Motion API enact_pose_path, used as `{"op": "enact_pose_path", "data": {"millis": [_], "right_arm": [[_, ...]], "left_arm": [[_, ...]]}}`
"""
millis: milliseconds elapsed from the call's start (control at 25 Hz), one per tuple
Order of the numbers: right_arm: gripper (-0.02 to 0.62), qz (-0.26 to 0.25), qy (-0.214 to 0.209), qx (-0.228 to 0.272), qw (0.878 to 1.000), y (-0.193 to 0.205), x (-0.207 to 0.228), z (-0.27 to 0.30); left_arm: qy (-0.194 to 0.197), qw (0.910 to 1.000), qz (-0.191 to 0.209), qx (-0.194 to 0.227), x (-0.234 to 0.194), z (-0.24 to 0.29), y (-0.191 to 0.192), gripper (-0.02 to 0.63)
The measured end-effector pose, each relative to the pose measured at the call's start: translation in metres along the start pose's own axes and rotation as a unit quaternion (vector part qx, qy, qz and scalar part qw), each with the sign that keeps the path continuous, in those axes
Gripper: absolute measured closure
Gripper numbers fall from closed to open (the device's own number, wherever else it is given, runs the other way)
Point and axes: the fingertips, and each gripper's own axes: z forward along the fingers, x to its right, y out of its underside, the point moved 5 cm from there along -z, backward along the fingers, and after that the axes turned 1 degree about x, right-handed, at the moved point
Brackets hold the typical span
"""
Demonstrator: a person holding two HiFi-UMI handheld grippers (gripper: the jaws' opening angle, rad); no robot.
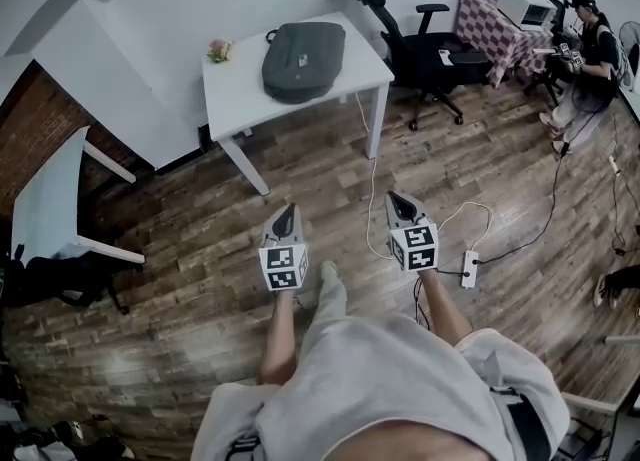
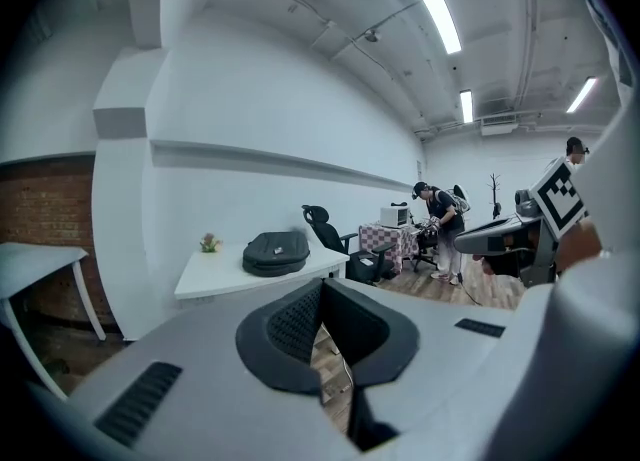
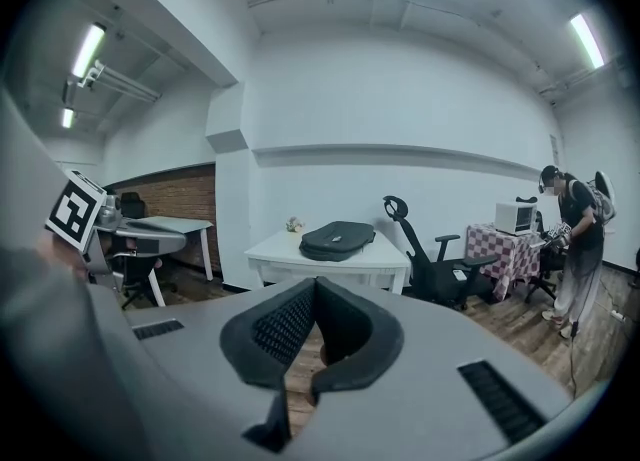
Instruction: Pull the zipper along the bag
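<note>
The white table (image 1: 238,91) carries the dark grey bag (image 1: 303,59), lying flat on its top. Well short of that table, the left gripper (image 1: 290,211) and right gripper (image 1: 397,199) hang empty, jaws pressed together

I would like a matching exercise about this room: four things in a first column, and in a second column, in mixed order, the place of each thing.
Column 1
1. bag
2. office chair
3. small plant
4. power strip

Column 2
A. beside the white table, on its right in the head view
B. lying flat on the wooden floor
C. in the middle of the white table
D. at a far corner of the white table, on its left in the head view

Pairs: 1-C, 2-A, 3-D, 4-B
</note>
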Motion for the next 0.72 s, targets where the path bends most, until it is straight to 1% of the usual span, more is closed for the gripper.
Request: {"op": "enact_pose_path", "data": {"millis": [400,720], "right_arm": [[0.581,-0.01,0.018,-0.006,1.0,-0.046,0.013,0.12],[0.581,-0.014,0.028,-0.01,0.999,-0.065,0.02,0.199]], "left_arm": [[0.026,0.9996,-0.001,0.009,-0.079,0.112,-0.038,0.58],[0.046,0.9989,0.001,0.008,-0.126,0.183,-0.05,0.58]]}}
